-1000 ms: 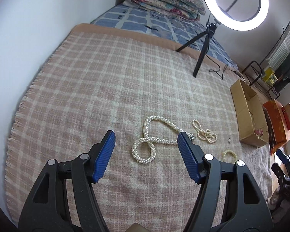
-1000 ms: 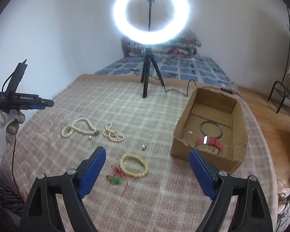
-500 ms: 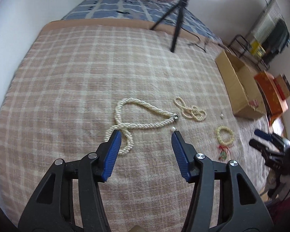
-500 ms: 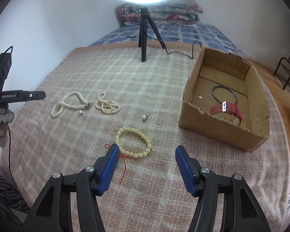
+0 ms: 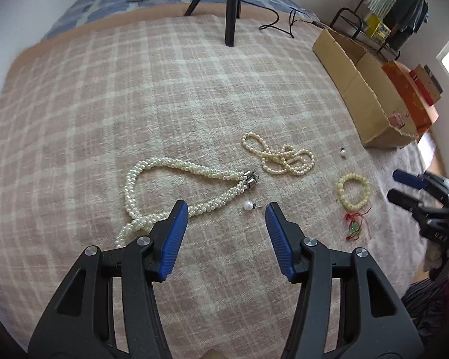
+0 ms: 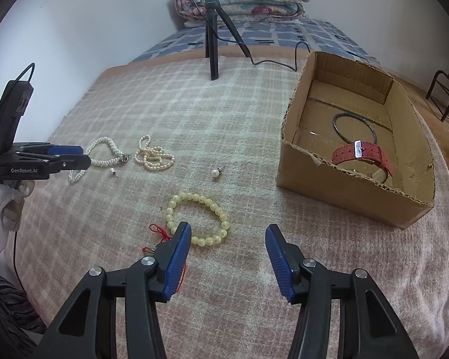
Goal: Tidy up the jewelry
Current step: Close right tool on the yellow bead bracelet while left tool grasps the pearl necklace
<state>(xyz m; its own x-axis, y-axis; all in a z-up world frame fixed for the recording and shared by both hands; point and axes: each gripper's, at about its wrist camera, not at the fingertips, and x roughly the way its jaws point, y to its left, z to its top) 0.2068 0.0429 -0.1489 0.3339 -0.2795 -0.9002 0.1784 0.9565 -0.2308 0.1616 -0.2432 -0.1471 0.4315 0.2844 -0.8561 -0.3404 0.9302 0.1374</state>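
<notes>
Left gripper (image 5: 227, 209) (jaws apart) above pearl necklace (image 5: 176, 188).

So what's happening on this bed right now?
A person is sorting jewelry on a checked blanket with two handheld grippers. The left gripper, jaws open, hangs over a twisted white pearl necklace and a loose pearl earring. The right gripper, jaws just closing but empty, hangs by a yellow bead bracelet. A cardboard box already holds a red strap.
</notes>
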